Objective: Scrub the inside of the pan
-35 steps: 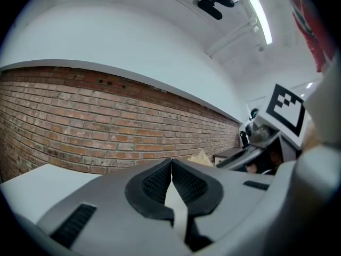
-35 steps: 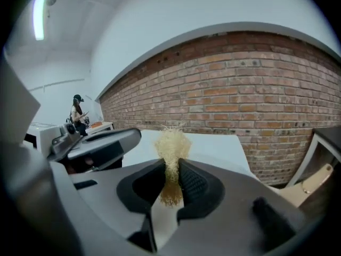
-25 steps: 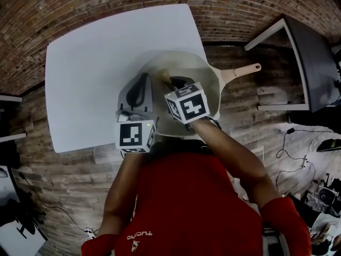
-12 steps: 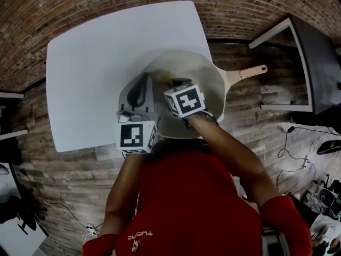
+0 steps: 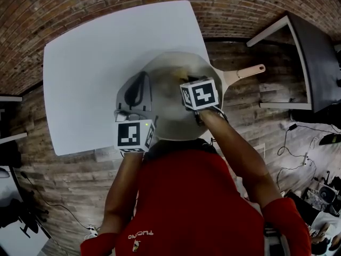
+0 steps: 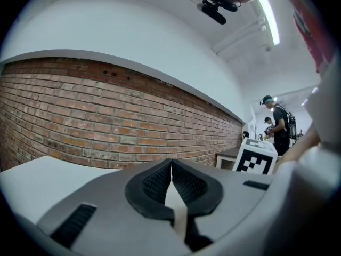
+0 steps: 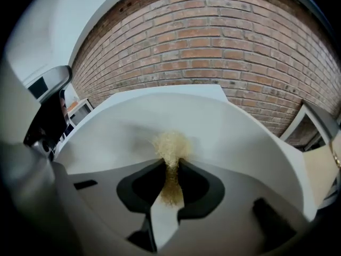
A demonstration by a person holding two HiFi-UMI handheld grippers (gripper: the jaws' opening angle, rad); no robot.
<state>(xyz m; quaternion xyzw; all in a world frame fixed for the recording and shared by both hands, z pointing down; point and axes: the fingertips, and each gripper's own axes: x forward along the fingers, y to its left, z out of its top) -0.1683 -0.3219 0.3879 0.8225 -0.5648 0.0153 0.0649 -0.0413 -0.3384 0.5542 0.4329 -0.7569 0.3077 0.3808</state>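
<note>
A cream pan (image 5: 165, 116) with a long pale handle (image 5: 246, 71) sits at the white table's near right corner. My left gripper (image 5: 141, 78) is at the pan's left rim, and in the left gripper view (image 6: 171, 167) its jaws are shut on the thin pale rim (image 6: 177, 209). My right gripper (image 5: 185, 79) reaches into the pan's right half under its marker cube (image 5: 201, 94). It (image 7: 171, 165) is shut on a tan fibrous scrubber (image 7: 170, 145), whose tuft touches the pan's inner wall (image 7: 224, 124).
The white table (image 5: 90, 57) extends left and back from the pan, toward a brick wall. A dark side table (image 5: 311, 57) stands on the wood floor at right. A person (image 6: 281, 127) stands far off in the left gripper view.
My right gripper has slid rightward across the pan's inside with the scrubber. The left gripper has kept its hold at the rim.
</note>
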